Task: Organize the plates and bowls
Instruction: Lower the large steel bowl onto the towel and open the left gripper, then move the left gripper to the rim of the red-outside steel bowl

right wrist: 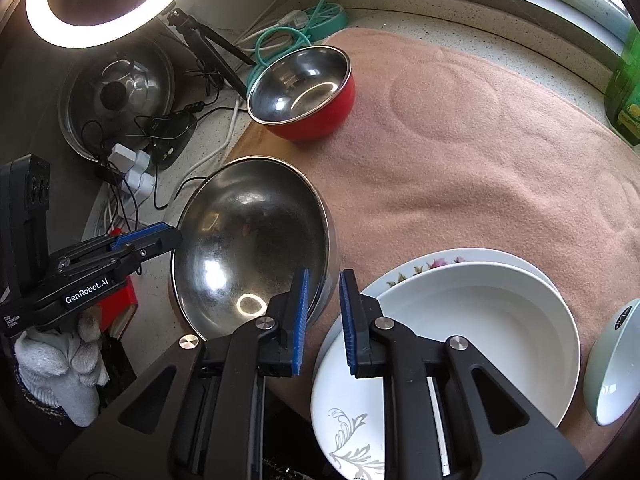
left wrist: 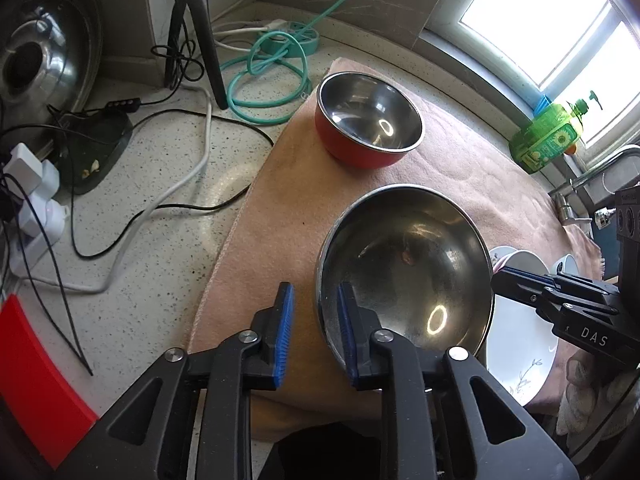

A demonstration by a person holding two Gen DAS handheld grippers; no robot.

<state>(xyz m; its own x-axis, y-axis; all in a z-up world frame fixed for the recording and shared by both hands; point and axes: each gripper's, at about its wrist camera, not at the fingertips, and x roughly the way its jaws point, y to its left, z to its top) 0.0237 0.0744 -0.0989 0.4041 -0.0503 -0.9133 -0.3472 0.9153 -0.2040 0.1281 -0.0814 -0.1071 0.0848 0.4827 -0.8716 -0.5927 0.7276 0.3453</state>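
With both the left gripper [left wrist: 314, 334] and right gripper [right wrist: 324, 322] released astride opposite rims of the steel bowl [right wrist: 248, 240] resting on the pink towel [right wrist: 460, 152], a careless withdrawal could tip it against the plates [right wrist: 460, 320] at right.

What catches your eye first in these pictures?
The big steel bowl shines in the middle of the pink towel, with the left gripper and the right gripper open astride opposite sides of its rim. Behind it sits a red bowl; white plates are stacked beside it.
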